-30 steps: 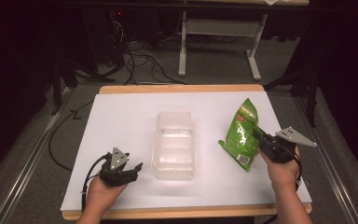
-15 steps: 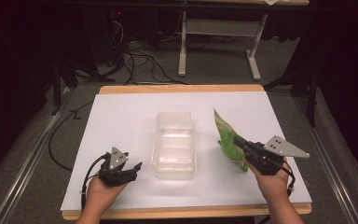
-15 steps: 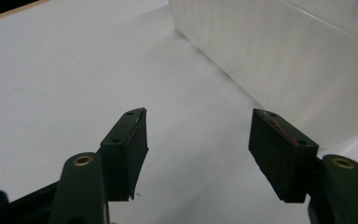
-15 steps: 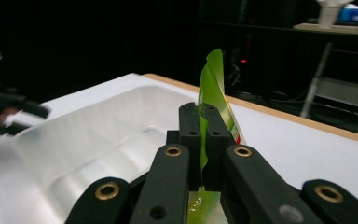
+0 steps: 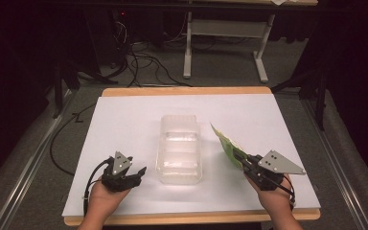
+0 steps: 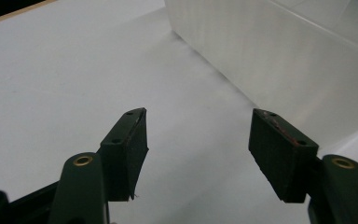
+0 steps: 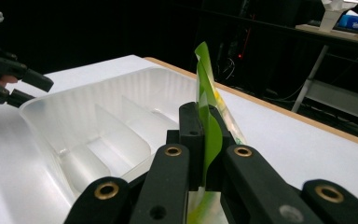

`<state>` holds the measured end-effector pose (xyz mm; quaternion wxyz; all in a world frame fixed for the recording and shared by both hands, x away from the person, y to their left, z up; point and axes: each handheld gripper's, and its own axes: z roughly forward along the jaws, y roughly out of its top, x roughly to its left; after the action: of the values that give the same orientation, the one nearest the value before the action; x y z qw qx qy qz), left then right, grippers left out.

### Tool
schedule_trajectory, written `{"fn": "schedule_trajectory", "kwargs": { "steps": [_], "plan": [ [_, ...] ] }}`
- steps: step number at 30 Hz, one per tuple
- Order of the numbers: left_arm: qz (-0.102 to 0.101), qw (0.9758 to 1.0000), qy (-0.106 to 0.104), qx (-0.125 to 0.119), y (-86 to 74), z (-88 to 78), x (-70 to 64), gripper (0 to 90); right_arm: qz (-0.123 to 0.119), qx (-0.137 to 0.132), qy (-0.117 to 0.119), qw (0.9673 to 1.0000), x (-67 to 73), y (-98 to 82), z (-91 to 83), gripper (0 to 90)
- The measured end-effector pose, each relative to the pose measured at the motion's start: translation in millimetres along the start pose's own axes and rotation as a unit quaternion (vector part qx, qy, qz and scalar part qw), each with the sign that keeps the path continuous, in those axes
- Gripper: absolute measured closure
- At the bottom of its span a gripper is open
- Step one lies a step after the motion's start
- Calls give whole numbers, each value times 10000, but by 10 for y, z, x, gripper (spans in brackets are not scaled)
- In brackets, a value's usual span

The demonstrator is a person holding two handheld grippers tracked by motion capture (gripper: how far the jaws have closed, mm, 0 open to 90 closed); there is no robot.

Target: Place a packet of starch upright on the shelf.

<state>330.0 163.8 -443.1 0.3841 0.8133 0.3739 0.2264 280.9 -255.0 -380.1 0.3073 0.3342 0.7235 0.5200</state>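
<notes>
- Lifted off the tabletop since a second ago, the green packet now stands on edge, swung toward the clear tray.
- Right gripper: fingers clamped tight on the packet's lower edge; tray just beyond them, so dropping it in looks next.
- Left gripper: fingers wide apart, holding nothing, tray wall beside them.

One camera sits high above the person's side of the bench and looks forward and down. It is far off, so it sees the whole white top and the dark floor behind.

A second camera rides on the left claw. It is very low and close to the bench and looks along the jaws at the side of the clear tray.

A third camera rides on the right claw and looks across into the same tray. All three see this tray.
</notes>
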Motion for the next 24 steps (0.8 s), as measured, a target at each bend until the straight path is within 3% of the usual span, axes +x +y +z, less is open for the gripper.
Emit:
{"fn": "schedule_trajectory", "kwargs": {
  "steps": [10,16,17,20,22,24],
  "plan": [
    [20,10000,-8,19,0,4,-5,378,-71,99,-130,9998,33,-43,80,771],
    [32,10000,-8,31,-1,6,-5,378,18,215,-327,9992,-57,-100,121,744],
    [31,10000,-8,31,-1,7,-6,378,67,225,-343,9991,-75,-105,116,745],
    [31,10000,0,35,0,12,-9,378,92,174,-305,9993,-134,-89,75,885],
    [30,10000,-5,36,0,14,-10,378,203,108,-227,9995,-147,-73,47,891],
    [27,10000,1,35,0,13,-10,378,153,39,-247,9996,-146,-62,31,860]
  ]
}}
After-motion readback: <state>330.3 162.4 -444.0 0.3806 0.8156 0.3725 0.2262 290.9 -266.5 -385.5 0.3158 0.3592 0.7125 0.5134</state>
